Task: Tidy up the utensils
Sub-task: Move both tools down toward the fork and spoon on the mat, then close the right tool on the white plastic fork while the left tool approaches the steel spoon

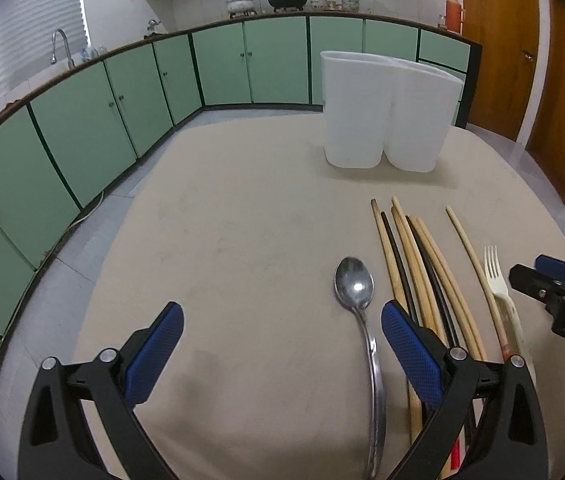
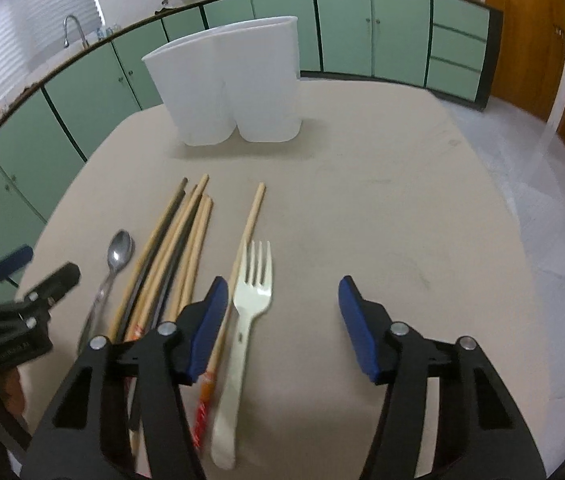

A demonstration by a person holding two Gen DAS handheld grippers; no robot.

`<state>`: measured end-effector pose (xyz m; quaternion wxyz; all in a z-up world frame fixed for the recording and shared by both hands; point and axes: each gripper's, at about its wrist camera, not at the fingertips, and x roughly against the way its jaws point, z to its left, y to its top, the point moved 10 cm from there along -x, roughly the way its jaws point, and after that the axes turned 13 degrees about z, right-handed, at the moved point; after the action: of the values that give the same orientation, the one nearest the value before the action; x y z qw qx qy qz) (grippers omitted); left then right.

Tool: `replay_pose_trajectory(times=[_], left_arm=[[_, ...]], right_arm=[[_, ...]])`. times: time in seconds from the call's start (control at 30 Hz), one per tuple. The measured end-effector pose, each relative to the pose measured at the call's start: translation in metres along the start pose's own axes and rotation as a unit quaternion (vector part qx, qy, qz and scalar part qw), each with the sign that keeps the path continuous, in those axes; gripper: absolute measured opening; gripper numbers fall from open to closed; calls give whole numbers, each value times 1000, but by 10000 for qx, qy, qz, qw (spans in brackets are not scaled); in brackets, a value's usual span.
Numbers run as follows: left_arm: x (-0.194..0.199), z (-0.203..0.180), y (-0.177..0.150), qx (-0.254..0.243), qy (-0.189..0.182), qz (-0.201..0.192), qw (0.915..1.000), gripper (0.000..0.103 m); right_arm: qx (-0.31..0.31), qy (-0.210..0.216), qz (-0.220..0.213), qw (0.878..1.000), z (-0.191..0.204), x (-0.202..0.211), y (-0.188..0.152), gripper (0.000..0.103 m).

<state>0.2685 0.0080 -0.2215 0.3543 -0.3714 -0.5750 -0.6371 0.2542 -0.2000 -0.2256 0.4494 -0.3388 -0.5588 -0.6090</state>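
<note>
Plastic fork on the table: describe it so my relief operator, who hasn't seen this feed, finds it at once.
Start at the white holder standing at the far side of the beige table, then come toward the camera to the row of utensils. The fork lies at the row's right end, beside a lone chopstick. It is the only cream-coloured piece with tines.

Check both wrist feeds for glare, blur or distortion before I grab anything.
Left wrist: a glare spot on the metal spoon, the counter bowed by the fisheye, otherwise sharp. Right wrist: the plastic fork handle and the red-tipped chopstick smear near the bottom.
</note>
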Motion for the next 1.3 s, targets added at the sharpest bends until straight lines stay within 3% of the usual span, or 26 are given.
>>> replay_pose_trajectory(times=[0.1, 0.23, 0.43, 0.6, 0.83, 0.87, 1.0, 1.3], left_arm=[[-2, -1, 5, 1, -5, -8, 10000, 97], [-8, 0, 8, 44, -5, 27, 10000, 97], [-14, -3, 11, 30, -24, 90, 10000, 97], [-16, -8, 13, 16, -53, 121, 9999, 97], [-21, -7, 13, 53, -60, 200, 9998, 97], [-21, -7, 13, 60, -56, 209, 9997, 97], [-24, -6, 12, 84, -85, 259, 9996, 97], [-47, -14, 21, 100, -160, 501, 9986, 97]], right_arm=[[46, -49, 77, 9999, 2, -7, 7, 47], [103, -216, 159, 9996, 1, -16, 11, 46], [133, -134, 232, 9996, 6, -23, 13, 42], [90, 58, 278, 9996, 9, -26, 19, 19], [232, 102, 317, 9992, 19, -29, 17, 18], [250, 77, 317, 9992, 18, -28, 16, 11], [425, -232, 237, 9985, 7, -17, 17, 9], [386, -48, 176, 9991, -2, -11, 14, 13]])
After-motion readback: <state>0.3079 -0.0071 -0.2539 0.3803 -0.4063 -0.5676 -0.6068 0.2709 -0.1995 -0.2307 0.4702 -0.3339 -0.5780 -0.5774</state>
